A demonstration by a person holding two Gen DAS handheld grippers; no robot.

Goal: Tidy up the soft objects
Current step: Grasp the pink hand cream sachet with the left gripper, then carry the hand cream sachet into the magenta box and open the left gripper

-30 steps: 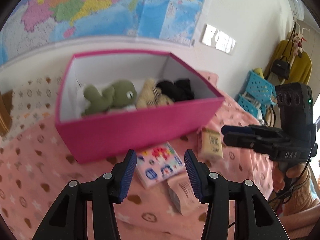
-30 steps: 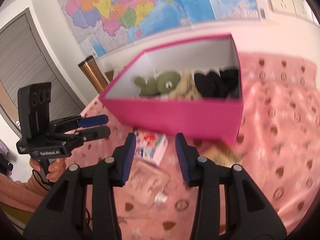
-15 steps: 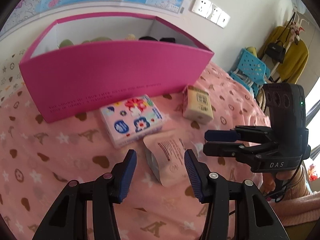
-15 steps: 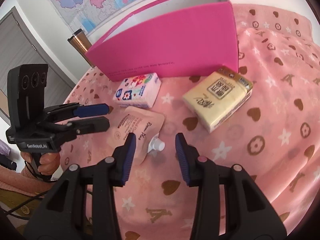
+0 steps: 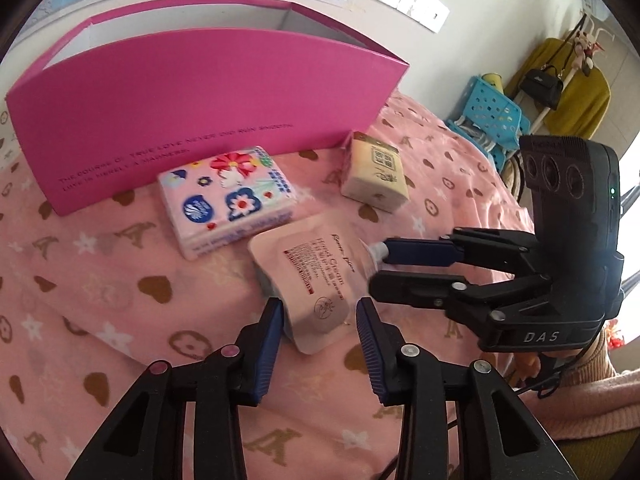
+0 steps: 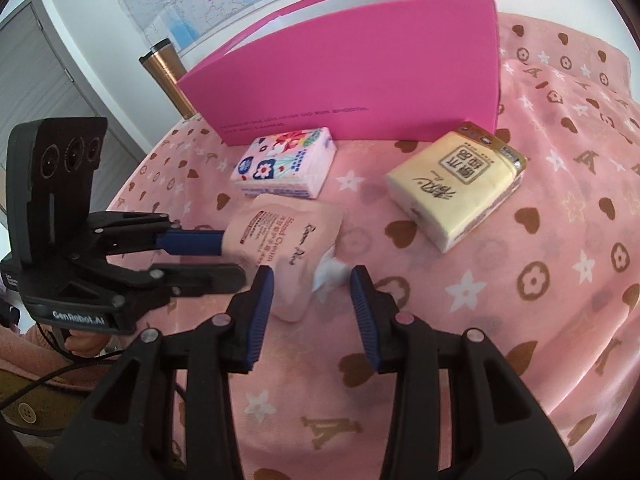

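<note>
Closing my left gripper (image 5: 318,322) around the hand-cream pouch (image 5: 316,268), not yet pinching; my right gripper (image 6: 312,300), released, is straddling its spout and risking slippage.

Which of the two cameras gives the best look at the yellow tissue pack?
The right wrist view: the yellow tissue pack lies large and unobstructed, its printed top and one side visible. In the left wrist view the same pack is smaller and farther off, beside the pink box, its print blurred.

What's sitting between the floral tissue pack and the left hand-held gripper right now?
The pink hand cream pouch lies between the floral tissue pack and the left hand-held gripper, its lower end already between the fingers, as the left wrist view shows.
</note>
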